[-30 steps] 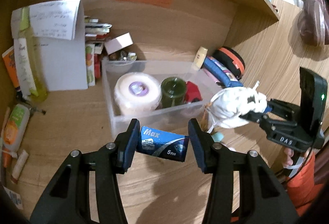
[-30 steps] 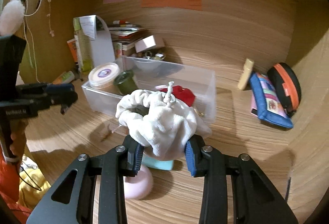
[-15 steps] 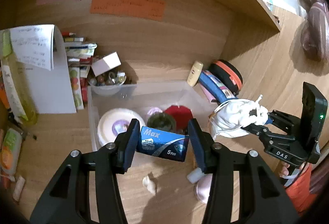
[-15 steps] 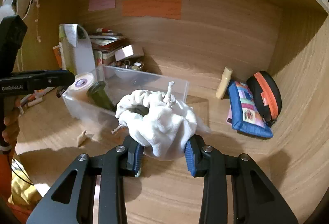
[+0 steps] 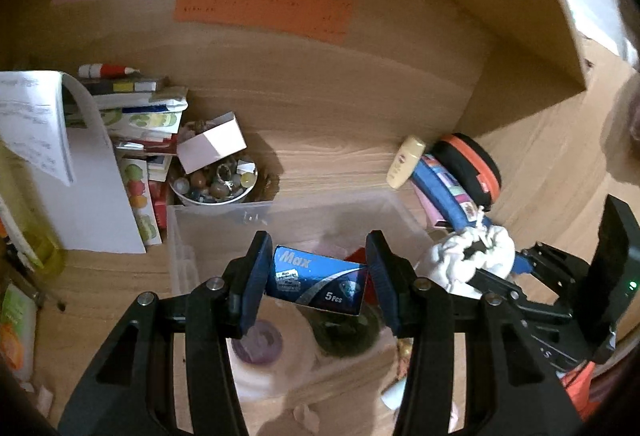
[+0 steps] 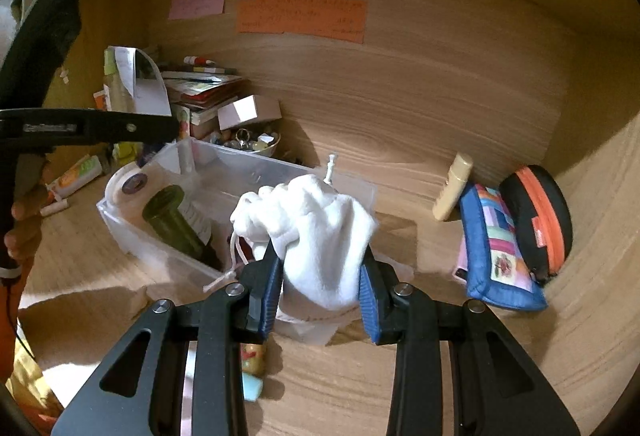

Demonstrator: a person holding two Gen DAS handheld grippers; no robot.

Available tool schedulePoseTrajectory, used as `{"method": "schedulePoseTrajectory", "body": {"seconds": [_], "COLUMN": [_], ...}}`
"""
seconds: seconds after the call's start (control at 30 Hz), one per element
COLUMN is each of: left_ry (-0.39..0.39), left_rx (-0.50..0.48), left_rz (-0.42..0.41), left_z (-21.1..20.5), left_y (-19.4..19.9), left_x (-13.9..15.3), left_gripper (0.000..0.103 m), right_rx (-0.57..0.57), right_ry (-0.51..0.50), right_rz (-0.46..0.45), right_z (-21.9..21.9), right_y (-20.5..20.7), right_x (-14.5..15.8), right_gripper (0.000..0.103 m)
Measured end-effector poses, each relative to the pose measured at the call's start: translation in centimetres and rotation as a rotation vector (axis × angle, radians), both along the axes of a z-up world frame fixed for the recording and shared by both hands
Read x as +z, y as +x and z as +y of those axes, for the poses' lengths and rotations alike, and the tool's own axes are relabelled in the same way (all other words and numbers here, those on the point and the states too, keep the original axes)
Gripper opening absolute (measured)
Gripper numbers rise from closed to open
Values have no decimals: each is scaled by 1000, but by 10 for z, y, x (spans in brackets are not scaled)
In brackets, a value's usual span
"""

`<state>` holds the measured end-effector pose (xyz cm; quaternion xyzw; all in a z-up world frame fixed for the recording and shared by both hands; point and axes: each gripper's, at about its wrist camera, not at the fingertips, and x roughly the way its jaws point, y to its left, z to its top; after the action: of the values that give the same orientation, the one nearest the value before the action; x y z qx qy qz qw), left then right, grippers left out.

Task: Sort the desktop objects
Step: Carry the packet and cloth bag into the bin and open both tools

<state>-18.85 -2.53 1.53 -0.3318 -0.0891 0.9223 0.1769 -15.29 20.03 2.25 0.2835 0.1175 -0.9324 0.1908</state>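
A: We are clamping the blue box [image 5: 318,286] marked "Max" between the pads of the left gripper [image 5: 318,282], and it is sitting tilted, its right end lower. In the left wrist view it is hanging in front of the clear plastic bin [image 5: 224,220], over the bin's inside as far as we can tell.

B: And in the right gripper [image 6: 320,276] we are squeezing the white drawstring pouch [image 6: 316,228], its cord end [image 6: 330,166] sticking up. The pouch is bulging out above the blue pads. We are holding it just in front of the bin's near right corner in the right wrist view; whether it is over the bin or beside it we cannot tell.

A: Inside the bin we are seeing a white tape roll [image 6: 128,184] at the left end and a dark green bottle [image 6: 176,224] lying beside it. Something red [image 5: 356,258] is showing behind our box.

B: Behind the bin a small bowl of beads [image 5: 214,184] is standing, with a pale box [image 5: 212,148] resting on it and a stack of books [image 6: 200,96] to its left. Well apart, at the right, a blue pouch [image 6: 496,248] is leaning against a black case with an orange zip [image 6: 536,212], and a cream tube [image 6: 452,192] is propped just beside them.
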Motion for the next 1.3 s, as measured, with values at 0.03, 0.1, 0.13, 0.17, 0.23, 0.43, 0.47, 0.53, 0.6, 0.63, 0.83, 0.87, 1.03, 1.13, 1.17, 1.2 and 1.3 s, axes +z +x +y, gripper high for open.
{"method": "schedulePoseTrajectory", "body": {"seconds": [0.03, 0.1, 0.13, 0.17, 0.23, 0.43, 0.47, 0.53, 0.6, 0.63, 0.83, 0.87, 1.03, 1.13, 1.17, 1.2, 1.3], "left_ry": [-2, -3, -8, -14, -19, -52, -55, -57, -65, -64, -71, -69, -64, -84, -89, -92, -113], "left_rx": [4, 8, 10, 13, 15, 28, 36, 40, 47, 49, 59, 57, 42, 46, 45, 44, 62], "left_rz": [-9, -23, -27, -34, -47, -83, -91, -98, -98, -100, -103, -103, -71, -31, -19, -12, 15], "left_z": [1, 2, 3, 4, 5, 9, 9, 9, 9, 8, 6, 6, 8, 13, 14, 15, 17], "left_y": [-5, -13, -16, -19, -23, -32, -33, -35, -36, -37, -37, -37, -28, -19, -15, -13, -2], "left_x": [-2, -6, -8, -11, -16, -31, -33, -36, -36, -37, -37, -36, -26, -17, -15, -12, -6], "left_gripper": [48, 48, 48, 48, 48, 48, 48, 48, 48, 48, 54, 54, 63, 70, 70, 70, 80], "right_rx": [5, 10, 16, 18, 25, 48, 48, 47, 43, 44, 39, 41, 41, 30, 26, 23, 3], "right_ry": [-8, -12, -12, -8, 3, 12, 14, 16, 12, 13, 42, 44, 43, 36, 36, 35, 30], "right_rz": [-6, -16, -25, -32, -38, -56, -59, -63, -67, -70, -76, -80, -94, -94, -89, -84, -71], "right_z": [0, -2, -4, -6, -11, -20, -22, -25, -27, -28, -33, -34, -32, -29, -28, -27, -22], "right_y": [-3, -8, -11, -14, -18, -25, -27, -31, -33, -35, -36, -36, -32, -28, -26, -23, -14], "right_x": [-1, -3, -6, -9, -15, -24, -27, -30, -32, -34, -40, -39, -38, -35, -33, -32, -26], "right_gripper": [31, 31, 31, 31, 31, 31, 31, 31, 33, 34, 36, 38, 46, 56, 59, 60, 74]}}
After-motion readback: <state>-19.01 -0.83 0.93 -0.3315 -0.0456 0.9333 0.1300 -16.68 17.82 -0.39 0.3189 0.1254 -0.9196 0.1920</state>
